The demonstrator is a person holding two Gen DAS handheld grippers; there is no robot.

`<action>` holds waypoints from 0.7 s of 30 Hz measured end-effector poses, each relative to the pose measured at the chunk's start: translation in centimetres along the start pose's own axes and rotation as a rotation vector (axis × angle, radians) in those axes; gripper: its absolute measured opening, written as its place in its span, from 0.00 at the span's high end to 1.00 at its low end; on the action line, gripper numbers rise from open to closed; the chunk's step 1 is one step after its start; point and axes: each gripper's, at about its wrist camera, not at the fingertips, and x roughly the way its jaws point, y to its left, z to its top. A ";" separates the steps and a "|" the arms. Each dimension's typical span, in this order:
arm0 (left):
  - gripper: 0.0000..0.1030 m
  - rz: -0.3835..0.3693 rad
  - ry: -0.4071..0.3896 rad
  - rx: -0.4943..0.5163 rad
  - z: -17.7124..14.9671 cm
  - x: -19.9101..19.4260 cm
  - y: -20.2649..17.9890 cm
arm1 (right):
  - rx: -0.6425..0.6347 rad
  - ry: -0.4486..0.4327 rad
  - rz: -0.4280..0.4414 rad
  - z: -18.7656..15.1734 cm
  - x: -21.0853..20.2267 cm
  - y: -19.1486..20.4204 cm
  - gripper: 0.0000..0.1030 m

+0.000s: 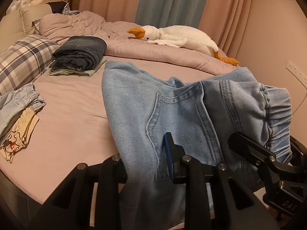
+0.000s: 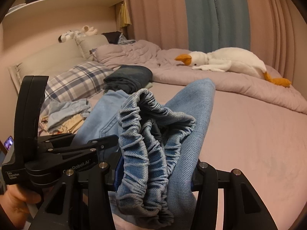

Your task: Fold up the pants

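Light blue jeans [image 1: 172, 111] with an elastic waistband lie bunched over the near edge of the pink bed [image 1: 76, 118]. My left gripper [image 1: 153, 163] is shut on the jeans near the back pocket; one blue-padded finger [image 1: 169, 153] shows, the other is hidden under the cloth. My right gripper [image 2: 155, 174] is shut on the gathered waistband [image 2: 151, 147], which stands up between its fingers. The right gripper also shows in the left wrist view [image 1: 255, 153], at the waistband on the right. The left gripper shows in the right wrist view [image 2: 103, 140], at the jeans on the left.
A stack of folded dark jeans [image 1: 80, 52] sits at the back left by a plaid pillow [image 1: 21, 61]. Small folded clothes [image 1: 17, 118] lie at the left. A white plush goose [image 1: 178, 36] lies on the rumpled duvet [image 1: 153, 53] at the back.
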 end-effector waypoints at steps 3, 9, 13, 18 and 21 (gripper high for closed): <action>0.76 0.003 -0.010 0.004 0.1 -0.4 0.0 | -0.001 -0.010 0.003 0.0 -0.3 0.2 0.50; 0.76 0.011 -0.016 0.015 0.3 -0.4 0.2 | -0.002 -0.012 0.003 -0.1 -0.4 0.3 0.50; 0.76 0.016 -0.022 0.023 0.6 -0.4 0.2 | 0.001 -0.015 0.002 -0.2 -0.3 0.4 0.50; 0.76 0.019 -0.031 0.032 1.3 -0.1 0.2 | -0.005 -0.026 -0.001 0.0 -0.5 0.4 0.50; 0.76 0.017 -0.037 0.036 1.7 0.1 0.2 | -0.005 -0.031 -0.002 0.1 -0.6 0.1 0.50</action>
